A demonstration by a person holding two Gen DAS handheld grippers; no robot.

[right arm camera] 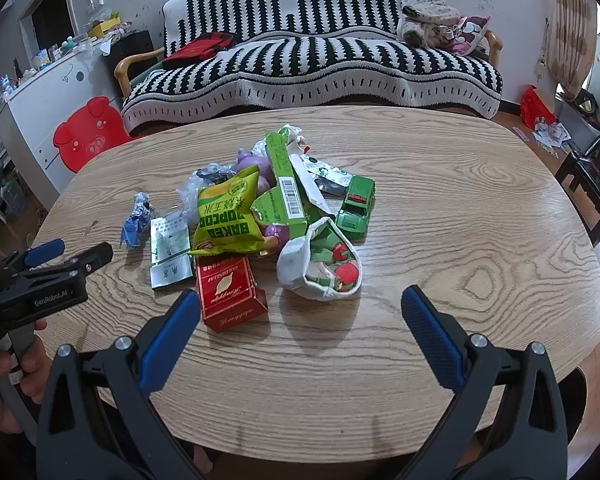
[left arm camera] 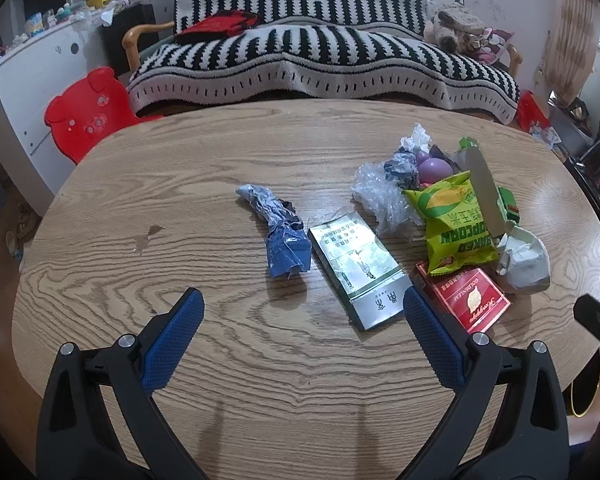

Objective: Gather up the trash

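Trash lies in a heap on the oval wooden table (left arm camera: 180,280). Nearest my open left gripper (left arm camera: 302,306) are a crumpled blue wrapper (left arm camera: 278,236) and a flat green-and-silver cigarette pack (left arm camera: 354,268). Further right lie a red cigarette pack (left arm camera: 470,300), a yellow-green popcorn bag (left arm camera: 452,220), clear plastic (left arm camera: 376,196) and a crushed white paper cup (left arm camera: 524,260). My right gripper (right arm camera: 300,306) hangs open, empty, just before the red pack (right arm camera: 228,292) and the crushed cup (right arm camera: 324,264). The popcorn bag (right arm camera: 228,216), a torn green carton (right arm camera: 288,188) and the blue wrapper (right arm camera: 136,220) lie behind.
A green toy car (right arm camera: 356,208) and purple toy pieces (left arm camera: 432,168) sit in the heap. A striped sofa (left arm camera: 320,52) stands behind the table, a red plastic chair (left arm camera: 88,116) at far left. A hand (right arm camera: 4,380) holds the left gripper (right arm camera: 52,268) at the left edge.
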